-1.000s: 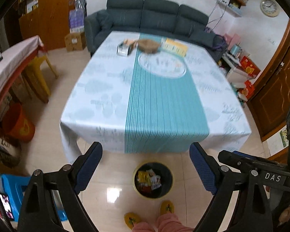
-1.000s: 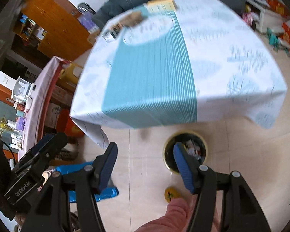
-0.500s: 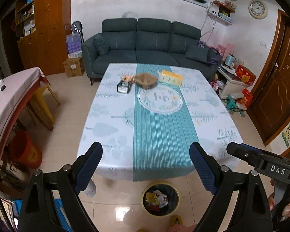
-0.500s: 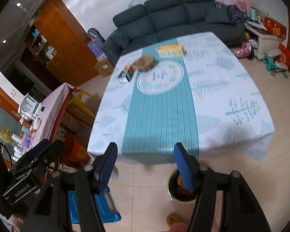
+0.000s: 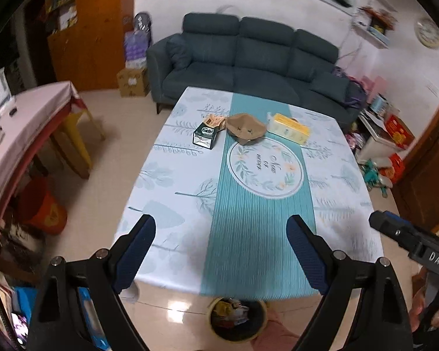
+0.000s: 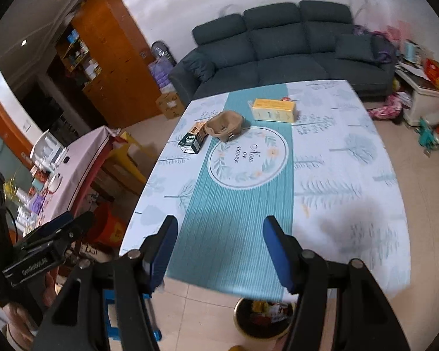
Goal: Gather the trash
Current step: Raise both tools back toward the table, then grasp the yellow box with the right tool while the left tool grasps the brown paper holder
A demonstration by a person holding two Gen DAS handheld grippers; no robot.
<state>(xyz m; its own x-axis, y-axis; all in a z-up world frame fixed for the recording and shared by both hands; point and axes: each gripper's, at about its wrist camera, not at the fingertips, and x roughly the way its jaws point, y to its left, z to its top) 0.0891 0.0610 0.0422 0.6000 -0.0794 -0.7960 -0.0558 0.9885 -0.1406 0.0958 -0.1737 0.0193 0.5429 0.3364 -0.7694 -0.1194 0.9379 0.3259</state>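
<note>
A round trash bin (image 5: 237,319) with wrappers stands on the floor under the table's near edge; it also shows in the right wrist view (image 6: 263,318). At the table's far end lie a brown paper tray (image 5: 244,128), a dark small box (image 5: 205,136), an orange wrapper (image 5: 213,121) and a yellow tissue box (image 5: 289,128). They show in the right wrist view too: tray (image 6: 225,125), dark box (image 6: 191,142), tissue box (image 6: 274,110). My left gripper (image 5: 219,251) and right gripper (image 6: 219,251) are open and empty, above the table's near edge.
The table (image 5: 175,204) has a teal and white cloth. A dark sofa (image 5: 248,58) stands behind it. A side table with pink cloth (image 5: 20,122), a yellow stool (image 5: 79,134) and an orange bucket (image 5: 41,207) are at left. Clutter lies at right.
Both grippers have risen and tilted up from the trash bin on the floor toward the table top. The bin has slid to the bottom of both views. Both stay open.
</note>
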